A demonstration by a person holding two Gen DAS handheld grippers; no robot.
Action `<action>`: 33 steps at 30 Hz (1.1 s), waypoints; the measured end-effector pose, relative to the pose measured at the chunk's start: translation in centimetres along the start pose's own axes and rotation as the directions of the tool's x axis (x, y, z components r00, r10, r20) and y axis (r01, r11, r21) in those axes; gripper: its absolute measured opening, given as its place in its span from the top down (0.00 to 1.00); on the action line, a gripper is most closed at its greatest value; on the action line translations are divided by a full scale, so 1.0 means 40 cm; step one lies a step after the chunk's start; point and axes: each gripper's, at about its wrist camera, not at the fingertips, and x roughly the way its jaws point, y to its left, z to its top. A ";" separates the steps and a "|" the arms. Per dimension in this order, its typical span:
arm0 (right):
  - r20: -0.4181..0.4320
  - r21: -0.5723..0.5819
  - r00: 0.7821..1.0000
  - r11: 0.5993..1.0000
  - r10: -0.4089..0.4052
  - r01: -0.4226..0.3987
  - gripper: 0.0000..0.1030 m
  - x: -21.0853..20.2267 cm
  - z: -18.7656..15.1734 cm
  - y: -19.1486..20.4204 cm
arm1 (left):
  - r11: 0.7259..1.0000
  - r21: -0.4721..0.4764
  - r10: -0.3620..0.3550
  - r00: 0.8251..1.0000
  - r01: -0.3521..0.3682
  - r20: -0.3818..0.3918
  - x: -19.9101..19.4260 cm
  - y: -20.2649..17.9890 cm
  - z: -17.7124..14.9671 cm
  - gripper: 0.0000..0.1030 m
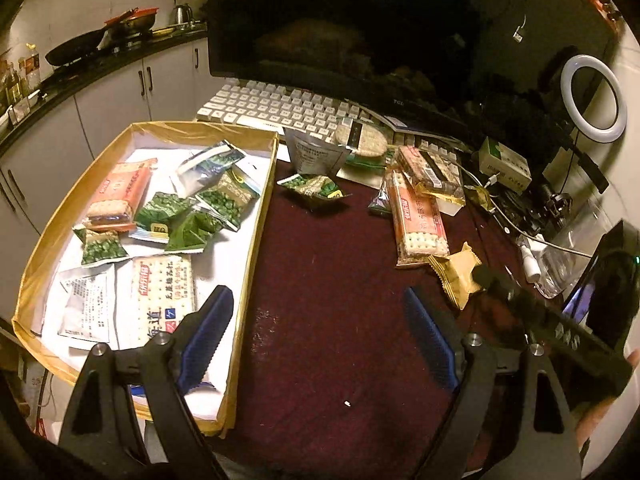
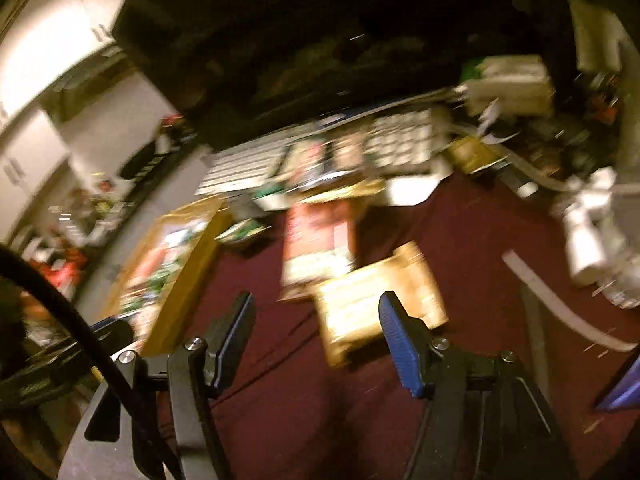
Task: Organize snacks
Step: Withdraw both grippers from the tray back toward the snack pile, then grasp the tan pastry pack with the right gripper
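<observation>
A dark monitor (image 1: 360,20) fills the back of the desk, with a white keyboard (image 1: 272,108) just in front of it. The maroon tablecloth (image 1: 332,280) covers the desk top. On its left sits a gold-rimmed cardboard box (image 1: 256,216) lined white, holding green pea packets (image 1: 228,196), an orange cracker pack (image 1: 120,196), a white cracker pack (image 1: 164,284) and a silver sachet (image 1: 86,308). A ring light (image 1: 592,98) stands at the far right. Loose on the cloth: an orange cracker pack (image 1: 416,220) right of centre, a green packet (image 1: 316,188) just beside the box wall, a yellow wrapped snack (image 1: 456,276) near the right edge. The left gripper (image 1: 316,320) hangs wide open with nothing between its blue pads, one finger over the box's near corner. The right wrist view is blurred; the right gripper (image 2: 316,328) is wide open and holds nothing, with the yellow snack (image 2: 376,300) on the cloth just ahead between its fingers.
</observation>
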 end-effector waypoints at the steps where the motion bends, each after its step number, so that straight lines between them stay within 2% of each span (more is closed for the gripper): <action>1: 0.002 -0.001 0.999 0.999 -0.044 0.044 0.33 0.008 0.007 -0.007 | 1.000 -0.001 -0.003 1.000 0.003 -0.004 0.003 0.001 -0.001 0.16; 4: -0.020 -0.013 0.995 0.995 -0.097 0.097 0.27 0.041 0.021 -0.028 | 1.000 -0.003 -0.010 1.000 0.010 -0.014 0.013 0.003 -0.005 0.16; 8: -0.060 -0.051 0.993 0.994 -0.100 0.097 0.23 0.074 0.009 -0.021 | 1.000 -0.001 -0.014 1.000 0.014 -0.028 0.025 0.004 -0.008 0.16; 12: -0.067 -0.128 0.984 0.979 -0.167 0.157 0.22 0.088 -0.015 0.006 | 1.000 -0.012 -0.018 0.999 0.018 -0.038 0.036 0.008 -0.008 0.16; 14: -0.062 -0.111 0.987 0.984 -0.146 0.139 0.23 0.082 -0.013 -0.001 | 1.000 -0.015 -0.020 0.999 0.020 -0.042 0.042 0.008 -0.007 0.16; 18: -0.062 -0.062 0.993 0.993 -0.103 0.099 0.33 0.076 -0.012 -0.024 | 1.000 -0.010 -0.018 0.999 0.017 -0.049 0.048 0.003 -0.008 0.16; 20: -0.053 -0.044 0.997 0.997 -0.060 0.058 0.47 0.071 -0.011 -0.029 | 1.000 -0.006 -0.019 0.998 0.019 -0.054 0.052 -0.005 -0.009 0.16; 27: -0.038 -0.035 0.998 0.998 -0.044 0.043 0.50 0.069 -0.008 -0.032 | 1.000 0.008 -0.029 0.997 0.030 -0.074 0.065 -0.034 -0.003 0.16; 33: -0.022 0.021 1.000 1.000 -0.018 0.019 0.52 0.059 0.002 -0.051 | 0.997 0.012 -0.078 0.990 0.080 -0.118 0.103 -0.075 0.059 0.16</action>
